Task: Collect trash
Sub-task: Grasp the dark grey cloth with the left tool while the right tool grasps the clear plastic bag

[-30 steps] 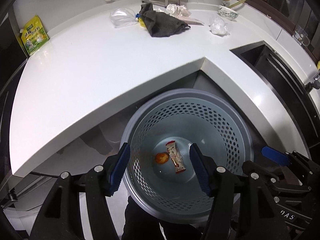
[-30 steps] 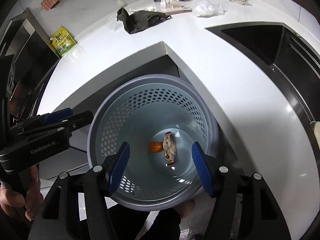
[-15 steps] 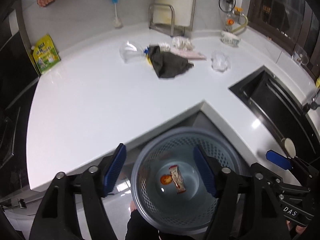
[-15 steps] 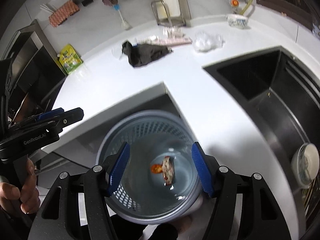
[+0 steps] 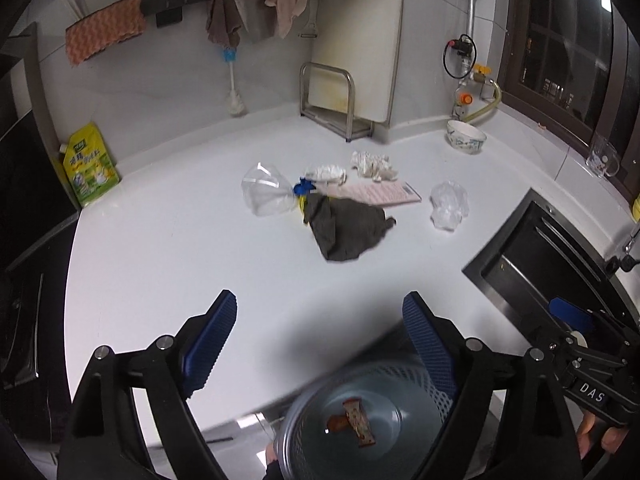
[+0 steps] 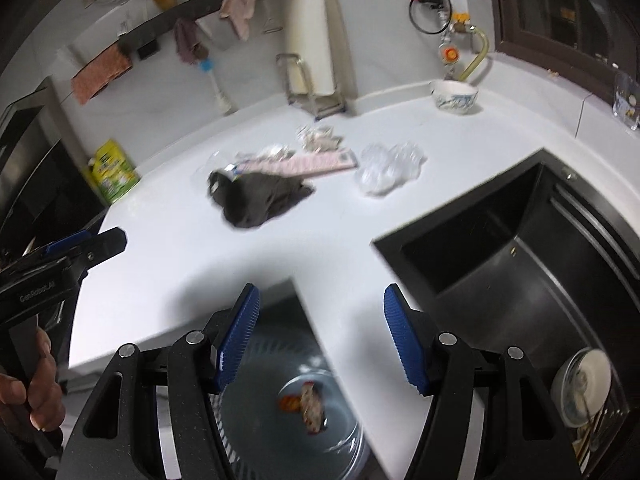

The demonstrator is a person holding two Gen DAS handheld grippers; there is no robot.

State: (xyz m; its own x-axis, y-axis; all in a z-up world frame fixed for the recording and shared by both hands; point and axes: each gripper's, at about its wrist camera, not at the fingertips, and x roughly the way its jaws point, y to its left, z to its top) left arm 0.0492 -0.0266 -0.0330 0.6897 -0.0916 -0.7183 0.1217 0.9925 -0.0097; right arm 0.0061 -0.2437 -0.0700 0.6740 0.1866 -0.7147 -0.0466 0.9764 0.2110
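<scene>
With a wrapper already in the perforated grey plastic bin, we hold our left gripper, jaws opening and empty, and right gripper, apart and empty, facing the crumpled clear plastic bag beyond it.

Left claw opening, empty; right claw parted, empty, both angled downward.

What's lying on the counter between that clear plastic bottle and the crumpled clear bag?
Between the plastic bottle and the clear bag lie a dark grey cloth and a pink flat packet, clearest in the left wrist view.
</scene>
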